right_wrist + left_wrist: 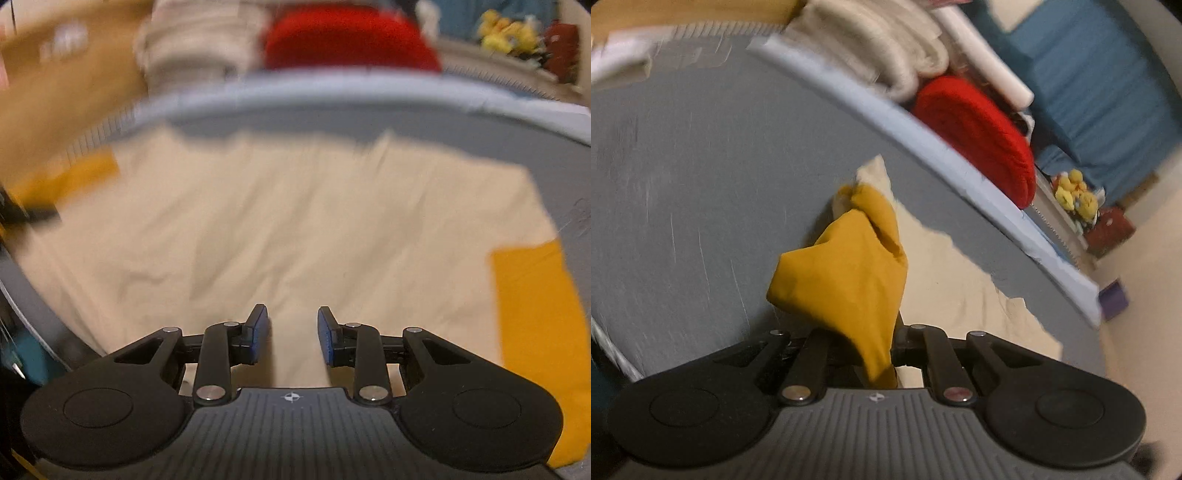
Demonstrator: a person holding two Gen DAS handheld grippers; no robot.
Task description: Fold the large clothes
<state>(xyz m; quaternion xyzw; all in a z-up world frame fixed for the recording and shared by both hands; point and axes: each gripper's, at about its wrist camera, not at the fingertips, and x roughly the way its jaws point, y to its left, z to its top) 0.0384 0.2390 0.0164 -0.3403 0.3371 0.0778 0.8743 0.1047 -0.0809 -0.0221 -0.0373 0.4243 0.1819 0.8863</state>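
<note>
left wrist view has my left gripper (882,354) clamped on the mustard sleeve (846,273), which is bunched up, so it could slip out or drag the cream garment (280,221) crooked. my right gripper (292,334) is parted and empty above the garment. grey bed surface (701,184) ahead, with what i take, through blur, for folded blankets (871,48) beyond.

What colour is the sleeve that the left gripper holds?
Mustard yellow sleeve, clearest in the left wrist view, pinched in the left gripper.
</note>
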